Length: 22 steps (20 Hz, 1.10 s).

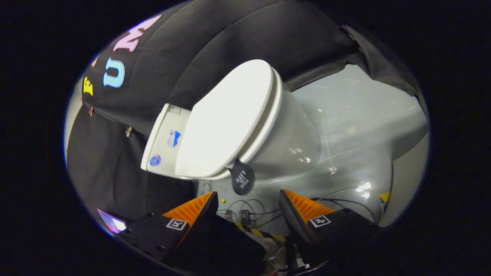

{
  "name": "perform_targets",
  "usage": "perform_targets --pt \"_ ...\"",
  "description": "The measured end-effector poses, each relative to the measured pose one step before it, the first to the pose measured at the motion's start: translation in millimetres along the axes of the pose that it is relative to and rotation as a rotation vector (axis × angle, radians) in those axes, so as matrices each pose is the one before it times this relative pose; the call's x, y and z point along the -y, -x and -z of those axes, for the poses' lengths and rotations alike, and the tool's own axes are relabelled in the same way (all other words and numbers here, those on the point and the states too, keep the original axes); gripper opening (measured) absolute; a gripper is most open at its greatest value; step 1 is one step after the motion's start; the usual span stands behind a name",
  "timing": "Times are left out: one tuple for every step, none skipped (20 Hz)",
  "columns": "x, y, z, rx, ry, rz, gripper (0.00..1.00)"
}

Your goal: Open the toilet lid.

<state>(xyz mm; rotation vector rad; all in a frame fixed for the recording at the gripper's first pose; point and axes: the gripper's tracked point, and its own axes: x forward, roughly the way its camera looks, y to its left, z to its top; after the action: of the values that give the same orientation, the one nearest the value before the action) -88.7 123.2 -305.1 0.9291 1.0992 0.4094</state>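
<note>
Beyond your claw (248,205), whose fingers stand apart and hold nothing, the toilet lid (226,122) lies closed on its seat. It looks stiff, smooth, slippery plastic, rather light; hook under its front edge.

Black tag (243,177) print too small; toilet lid (226,122) perhaps hides seat.
</note>
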Motion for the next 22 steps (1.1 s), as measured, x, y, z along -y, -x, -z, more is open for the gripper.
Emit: perform_targets --pt "-8.52 -5.03 -6.79 0.01543 -0.01571 -0.03138 0.97" --pt "-7.0 -5.04 -2.87 0.00894 -0.00749 -0.02255 0.97" --pt "0.39 -5.01 -2.18 -0.00133 0.00521 0.00575 0.93" --pt "10.52 -6.24 1.91 -0.00116 0.01588 0.03004 0.88" --pt "13.44 -7.04 -0.84 0.00348 0.00982 0.04842 0.73" --pt "5.46 1.9 -4.73 0.02179 -0.02029 0.00812 0.58" --pt "-3.57 -1.77 -0.34 -0.01545 -0.03951 -0.02617 0.43" --pt "-2.45 3.54 0.84 -0.01263 -0.02839 -0.02586 0.27" --pt "-2.18 -0.69 2.46 -0.01652 -0.00224 -0.0161 0.24" --pt "1.47 -2.38 1.08 -0.0064 0.01384 -0.00506 0.24" --pt "8.16 -30.73 -5.21 0.00741 0.0033 0.01686 0.24" --pt "-2.7 23.16 -1.73 -0.00886 -0.02228 -0.00411 0.15" --pt "-3.16 0.05 -0.08 -0.00679 -0.00281 -0.01302 0.06" --pt "-4.44 2.7 5.1 -0.00735 0.01209 -0.00124 0.06" --pt "-0.41 0.3 1.84 -0.00682 -0.00091 0.00899 0.06" --pt "2.04 0.4 -1.9 -0.00071 0.00827 0.00771 0.06" --pt "1.47 2.52 0.98 -0.00456 0.01639 0.00592 0.06" --pt "-0.51 0.76 -1.1 0.00285 0.02174 0.01056 0.06" --pt "-0.16 0.8 -1.91 0.00349 0.03102 0.01111 0.06" --pt "-2.44 3.75 -0.89 0.00028 0.03091 0.00801 0.06" --pt "-3.31 3.12 -2.6 0.00175 0.02414 0.00617 0.06" --pt "-9.58 4.54 -3.28 0.00127 0.02216 0.00568 0.06"
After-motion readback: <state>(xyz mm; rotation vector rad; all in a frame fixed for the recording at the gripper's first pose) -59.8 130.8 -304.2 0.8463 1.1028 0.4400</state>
